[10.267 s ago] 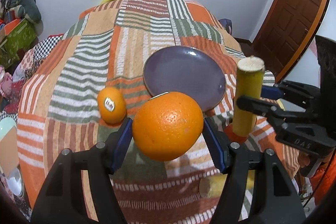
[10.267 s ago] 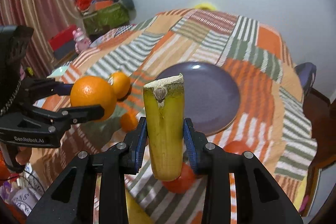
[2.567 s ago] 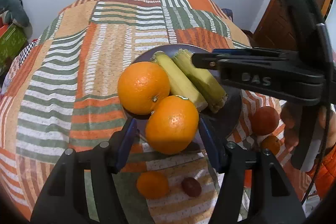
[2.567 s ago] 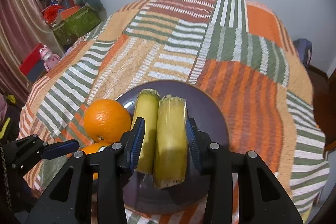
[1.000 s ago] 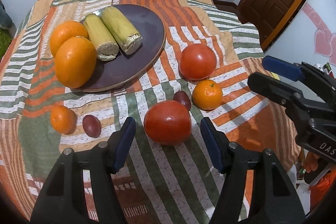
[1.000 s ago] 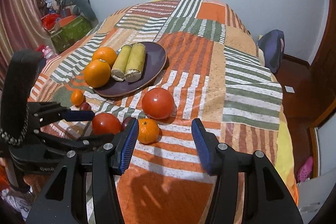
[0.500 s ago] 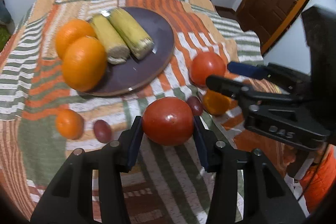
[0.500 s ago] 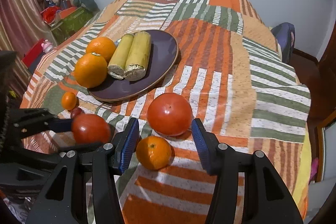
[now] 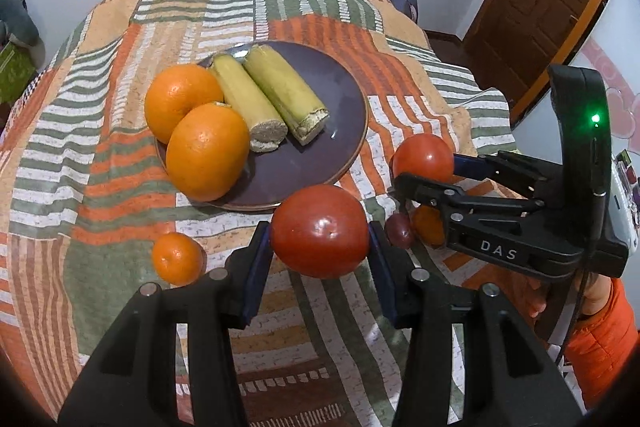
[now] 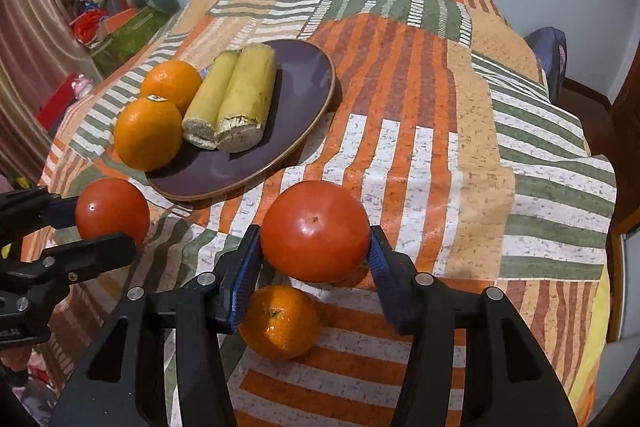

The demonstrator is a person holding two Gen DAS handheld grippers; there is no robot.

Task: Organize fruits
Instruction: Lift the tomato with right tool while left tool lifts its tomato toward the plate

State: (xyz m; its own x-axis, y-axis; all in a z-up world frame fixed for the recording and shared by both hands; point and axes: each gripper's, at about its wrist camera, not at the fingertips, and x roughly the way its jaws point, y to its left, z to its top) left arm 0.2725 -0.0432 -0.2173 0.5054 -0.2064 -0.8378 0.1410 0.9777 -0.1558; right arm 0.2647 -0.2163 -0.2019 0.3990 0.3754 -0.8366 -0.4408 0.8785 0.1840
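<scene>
A dark purple plate (image 9: 344,95) (image 10: 308,75) carries two oranges (image 9: 206,151) and two yellow cut stalk pieces (image 9: 284,99). My left gripper (image 9: 318,239) (image 10: 104,223) is shut on a red tomato (image 9: 320,231) (image 10: 112,213), held just in front of the plate. My right gripper (image 10: 314,243) (image 9: 426,171) stands around a second red tomato (image 10: 316,231) (image 9: 424,159) that rests on the cloth. Its blue pads lie close beside the tomato's sides, and no squeeze shows.
A small mandarin (image 10: 280,323) lies under the right gripper, and another mandarin (image 9: 178,259) sits left of the left gripper. A dark plum-like fruit (image 9: 400,231) lies beside the right gripper. The striped cloth (image 10: 440,107) covers a round table. A person's orange sleeve (image 9: 604,339) is at the right.
The left jaws closed on their tomato a second ago and have since carried it up towards the plate. The right gripper came down and forward, so the second tomato now sits between its pads.
</scene>
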